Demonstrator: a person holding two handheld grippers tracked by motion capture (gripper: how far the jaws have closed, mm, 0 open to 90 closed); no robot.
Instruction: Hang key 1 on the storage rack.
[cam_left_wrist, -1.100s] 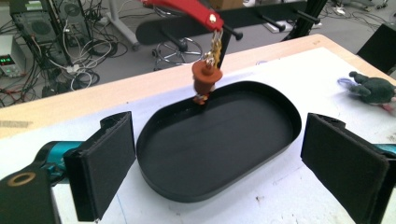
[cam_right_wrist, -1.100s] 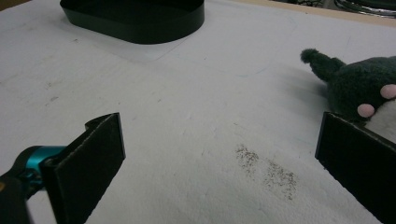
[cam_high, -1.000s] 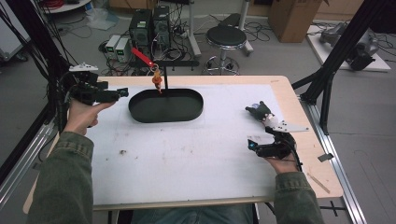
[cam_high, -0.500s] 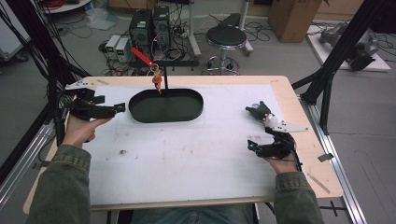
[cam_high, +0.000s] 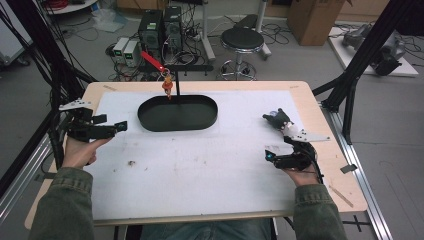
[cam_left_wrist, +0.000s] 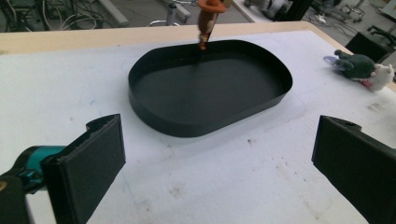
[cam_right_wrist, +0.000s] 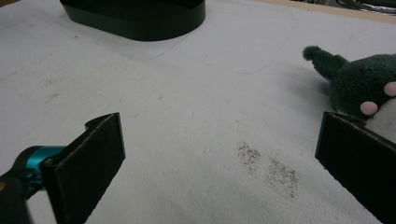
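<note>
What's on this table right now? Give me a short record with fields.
Surface: table under a white mat
Tray: black oval tray, empty, far centre
Toy: dark green plush toy, on the mat at the right
Left gripper: open, nothing between the jaws, left of the tray
Right gripper: open, empty, near the toy

A wooden tabletop (cam_high: 325, 125) under a white mat (cam_high: 210, 170) stands on a grey floor (cam_high: 390, 165) in a cluttered workshop — black frame struts (cam_high: 367, 60) rise at either side. Beyond the far edge sit a round black stool (cam_high: 242, 39), computer towers (cam_high: 161, 27) amid tangled cables, and a cardboard box (cam_high: 312, 17) — all under even, dull indoor light.
</note>
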